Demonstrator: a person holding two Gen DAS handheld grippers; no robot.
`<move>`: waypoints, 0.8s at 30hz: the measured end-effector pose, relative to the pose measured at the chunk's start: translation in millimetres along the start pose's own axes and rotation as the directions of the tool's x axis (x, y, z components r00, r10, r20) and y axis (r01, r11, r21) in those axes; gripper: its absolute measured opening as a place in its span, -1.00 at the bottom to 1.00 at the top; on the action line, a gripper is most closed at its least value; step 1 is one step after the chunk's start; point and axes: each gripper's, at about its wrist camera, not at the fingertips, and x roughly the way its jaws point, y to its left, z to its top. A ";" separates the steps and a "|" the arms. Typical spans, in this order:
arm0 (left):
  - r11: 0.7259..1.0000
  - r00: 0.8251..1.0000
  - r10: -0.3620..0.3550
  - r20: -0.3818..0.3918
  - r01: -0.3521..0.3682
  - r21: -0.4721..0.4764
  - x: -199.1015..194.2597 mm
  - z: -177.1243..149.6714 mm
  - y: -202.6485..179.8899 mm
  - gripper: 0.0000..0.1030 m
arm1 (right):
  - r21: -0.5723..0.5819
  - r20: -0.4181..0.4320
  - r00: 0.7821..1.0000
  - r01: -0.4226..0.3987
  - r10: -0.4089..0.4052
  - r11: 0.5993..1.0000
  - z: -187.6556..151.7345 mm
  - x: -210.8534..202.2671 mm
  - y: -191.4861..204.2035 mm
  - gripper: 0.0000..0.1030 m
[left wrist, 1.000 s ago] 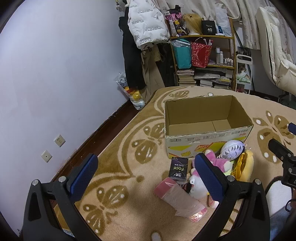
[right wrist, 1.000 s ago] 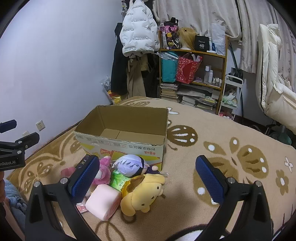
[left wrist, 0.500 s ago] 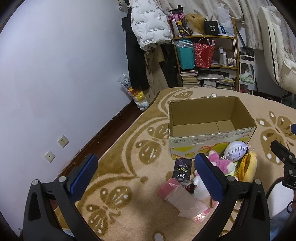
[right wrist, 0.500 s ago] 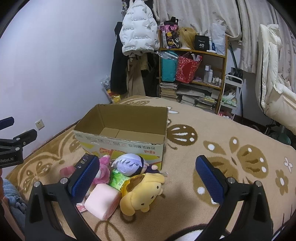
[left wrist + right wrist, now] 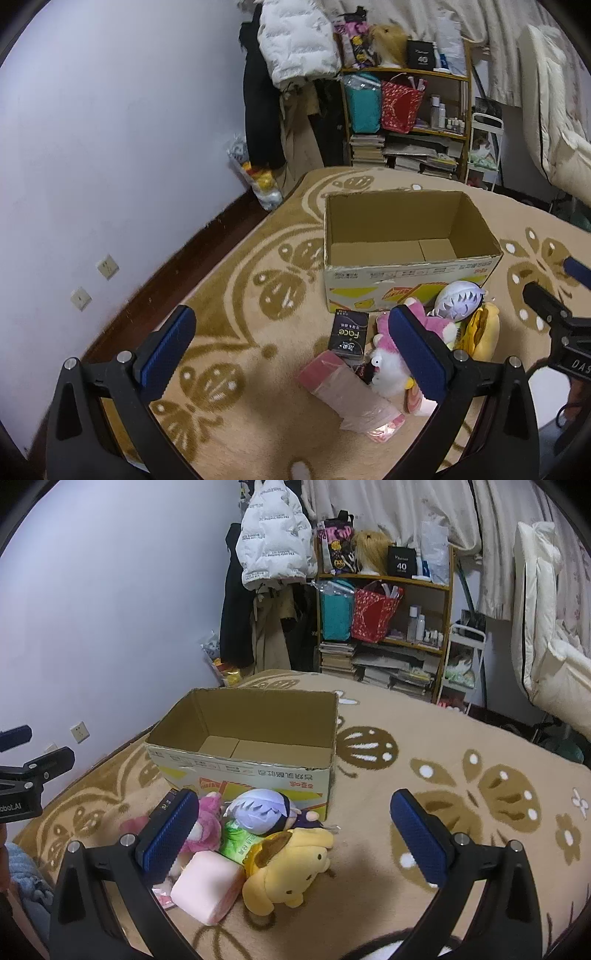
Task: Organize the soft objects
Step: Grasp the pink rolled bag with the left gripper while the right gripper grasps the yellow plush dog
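Observation:
An open, empty cardboard box (image 5: 406, 280) (image 5: 243, 771) stands on the patterned carpet. In front of it lies a pile of soft things: a yellow dog plush (image 5: 291, 867) (image 5: 480, 332), a purple-haired doll (image 5: 258, 810) (image 5: 460, 299), a pink plush (image 5: 205, 827) (image 5: 430, 321), a white plush (image 5: 388, 373), a pink tissue pack (image 5: 205, 886), a pink wrapped pack (image 5: 347, 391) and a black "Face" tissue pack (image 5: 349, 334). My left gripper (image 5: 291, 354) is open and empty, above the carpet left of the pile. My right gripper (image 5: 293, 836) is open and empty, above the pile.
A shelf (image 5: 384, 627) with bags, books and bottles stands at the back, coats (image 5: 273, 554) hanging beside it. A wall (image 5: 92, 147) with sockets runs along the left. A white cushioned chair (image 5: 546, 646) is at the right. Bare carpet (image 5: 480, 775) lies right of the box.
Both grippers stay open. The left view has shifted slightly, with the box and pile now a little farther right and lower. The right view is nearly unchanged.

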 end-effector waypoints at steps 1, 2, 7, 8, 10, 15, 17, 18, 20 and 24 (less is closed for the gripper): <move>1.000 1.000 -0.009 -0.015 0.009 -0.016 4.3 -0.3 2.2 1.00 | 0.001 -0.008 1.000 -0.002 0.002 1.000 0.1 2.9 0.6 1.00; 1.000 1.000 -0.016 -0.027 0.015 -0.027 7.4 -0.8 2.9 1.00 | 0.000 -0.018 1.000 -0.005 0.005 1.000 0.3 6.2 1.4 1.00; 0.992 0.993 -0.050 -0.110 0.036 -0.120 35.8 -5.5 12.4 1.00 | -0.017 -0.054 0.999 -0.008 0.007 1.000 1.8 22.4 4.9 1.00; 0.991 0.991 -0.048 -0.125 0.031 -0.133 41.9 -6.2 13.8 1.00 | -0.015 -0.061 0.998 -0.012 0.011 1.000 1.8 26.0 5.6 1.00; 0.988 0.988 -0.045 -0.149 0.022 -0.155 53.5 -8.6 16.5 1.00 | -0.008 -0.076 0.997 -0.019 0.018 1.000 0.3 32.5 5.7 1.00; 0.984 0.973 -0.023 -0.230 -0.020 -0.179 86.4 -18.7 18.0 1.00 | 0.025 -0.120 0.992 -0.027 0.030 0.999 -3.1 48.2 0.9 1.00; 0.983 0.966 -0.029 -0.257 -0.020 -0.185 95.5 -22.2 17.6 1.00 | 0.048 -0.141 0.989 -0.037 0.044 0.998 -6.0 55.5 -3.8 1.00; 0.982 0.961 -0.036 -0.275 -0.017 -0.189 101.9 -24.7 16.9 1.00 | 0.056 -0.149 0.988 -0.038 0.046 0.998 -7.5 58.4 -5.5 1.00; 0.981 0.953 -0.045 -0.300 -0.014 -0.193 109.8 -28.0 14.6 1.00 | 0.086 -0.174 0.983 -0.049 0.063 0.995 -12.0 66.8 -11.3 1.00; 0.982 0.937 -0.052 -0.345 -0.015 -0.189 123.0 -33.6 8.9 1.00 | 0.156 -0.233 0.965 -0.085 0.120 0.984 -23.2 84.3 -20.1 0.91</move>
